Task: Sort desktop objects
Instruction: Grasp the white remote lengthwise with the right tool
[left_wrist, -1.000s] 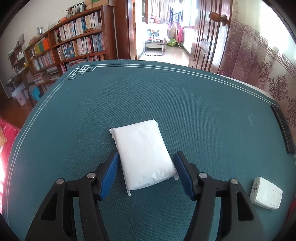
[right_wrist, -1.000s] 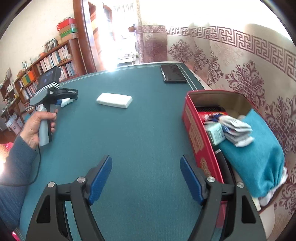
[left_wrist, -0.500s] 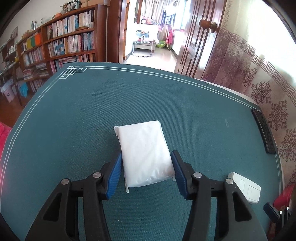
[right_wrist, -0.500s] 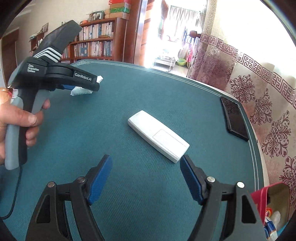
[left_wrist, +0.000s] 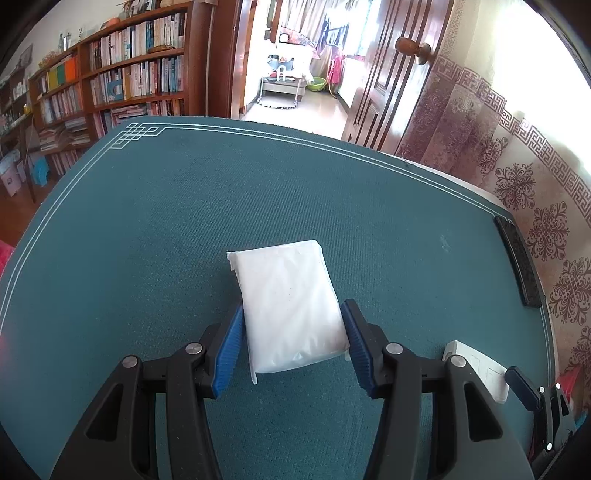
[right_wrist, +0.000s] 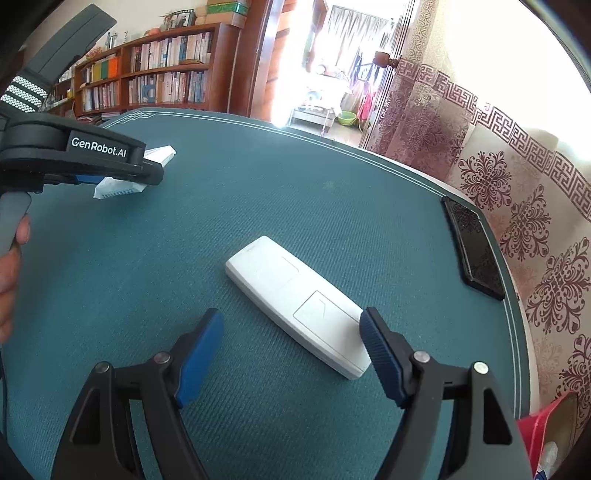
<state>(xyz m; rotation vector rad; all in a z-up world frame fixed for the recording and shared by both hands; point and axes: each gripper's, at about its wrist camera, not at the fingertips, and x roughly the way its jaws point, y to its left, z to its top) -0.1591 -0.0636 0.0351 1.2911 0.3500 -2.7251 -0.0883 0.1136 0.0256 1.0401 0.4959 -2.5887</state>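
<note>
My left gripper (left_wrist: 291, 343) pinches the white tissue pack (left_wrist: 286, 308); my right gripper (right_wrist: 291, 354) gapes wide beside the white remote (right_wrist: 295, 302).

Bright daylight, blown-out glare upper right, fisheye-bent edges, sharp focus

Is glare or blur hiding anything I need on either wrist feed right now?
Left wrist view: window glare burns out the top right corner, but the white packet and left gripper are sharp. Right wrist view: doorway and corner blown out; the remote is crisp. Fisheye bends the table edge.
</note>
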